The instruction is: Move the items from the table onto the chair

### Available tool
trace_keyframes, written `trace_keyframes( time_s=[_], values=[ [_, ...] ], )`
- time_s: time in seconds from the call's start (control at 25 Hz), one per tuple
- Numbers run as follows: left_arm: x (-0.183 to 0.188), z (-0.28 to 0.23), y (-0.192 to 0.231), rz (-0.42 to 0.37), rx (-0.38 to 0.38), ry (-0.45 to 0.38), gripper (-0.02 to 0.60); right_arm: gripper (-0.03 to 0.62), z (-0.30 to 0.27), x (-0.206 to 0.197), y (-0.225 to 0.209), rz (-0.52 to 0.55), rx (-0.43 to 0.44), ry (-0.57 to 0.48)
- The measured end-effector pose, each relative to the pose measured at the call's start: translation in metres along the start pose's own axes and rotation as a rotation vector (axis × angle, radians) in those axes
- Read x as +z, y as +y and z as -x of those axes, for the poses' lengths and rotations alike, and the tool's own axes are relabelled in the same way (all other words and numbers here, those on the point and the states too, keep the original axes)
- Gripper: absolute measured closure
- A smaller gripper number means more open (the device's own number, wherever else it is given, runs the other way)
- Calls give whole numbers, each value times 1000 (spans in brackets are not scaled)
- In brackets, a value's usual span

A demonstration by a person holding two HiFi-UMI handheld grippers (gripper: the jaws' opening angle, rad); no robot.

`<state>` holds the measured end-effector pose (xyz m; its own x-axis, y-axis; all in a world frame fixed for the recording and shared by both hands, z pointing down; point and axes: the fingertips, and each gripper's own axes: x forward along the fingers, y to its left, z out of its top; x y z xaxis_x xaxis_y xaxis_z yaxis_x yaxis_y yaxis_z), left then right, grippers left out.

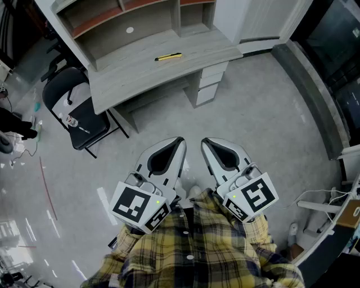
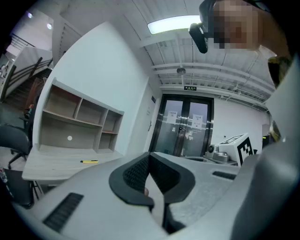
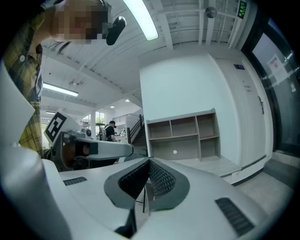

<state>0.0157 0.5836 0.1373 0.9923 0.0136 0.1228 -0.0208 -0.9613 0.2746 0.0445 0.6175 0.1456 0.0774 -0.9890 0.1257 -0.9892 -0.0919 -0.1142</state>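
Observation:
A yellow-and-black utility knife point(image 1: 169, 57) point(image 2: 89, 161) lies alone on the grey wooden desk point(image 1: 140, 70) point(image 2: 51, 165). Left of the desk stands a black chair point(image 1: 76, 109). On its seat lie a small clear object point(image 1: 71, 120) and a thin dark item point(image 1: 83, 129). My left gripper point(image 1: 181, 139) point(image 2: 150, 154) and right gripper point(image 1: 204, 141) point(image 3: 149, 160) hang side by side over the floor, well short of the desk. Both have their jaws together with nothing between them. Both point roughly level toward the desk.
The desk carries a shelf unit point(image 1: 129, 17) point(image 3: 183, 133) and has drawers point(image 1: 211, 81) under its right end. Glass double doors point(image 2: 185, 126) stand to the right. Cables and white parts point(image 1: 318, 202) lie on the floor at right. A person point(image 3: 111, 129) stands far off.

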Motion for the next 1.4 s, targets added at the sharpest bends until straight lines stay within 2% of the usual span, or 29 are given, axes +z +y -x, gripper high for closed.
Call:
trace_keyframes(
  time_s=[0.48,0.92,1.12,1.4],
  values=[
    [6,4,34,0,6,-20,577,577,-25,-4,-7,-19,-30,-7],
    [-2,23,88,12,33,11,577,577,-51,-21,-17,-94,-113,-3],
    [-5,2,110,24,45,25,577,577,-71,-28,-38,-88,-117,27],
    [4,-48,147,37,85,30,577,577,-118,-23,-83,-76,-75,49]
  ],
)
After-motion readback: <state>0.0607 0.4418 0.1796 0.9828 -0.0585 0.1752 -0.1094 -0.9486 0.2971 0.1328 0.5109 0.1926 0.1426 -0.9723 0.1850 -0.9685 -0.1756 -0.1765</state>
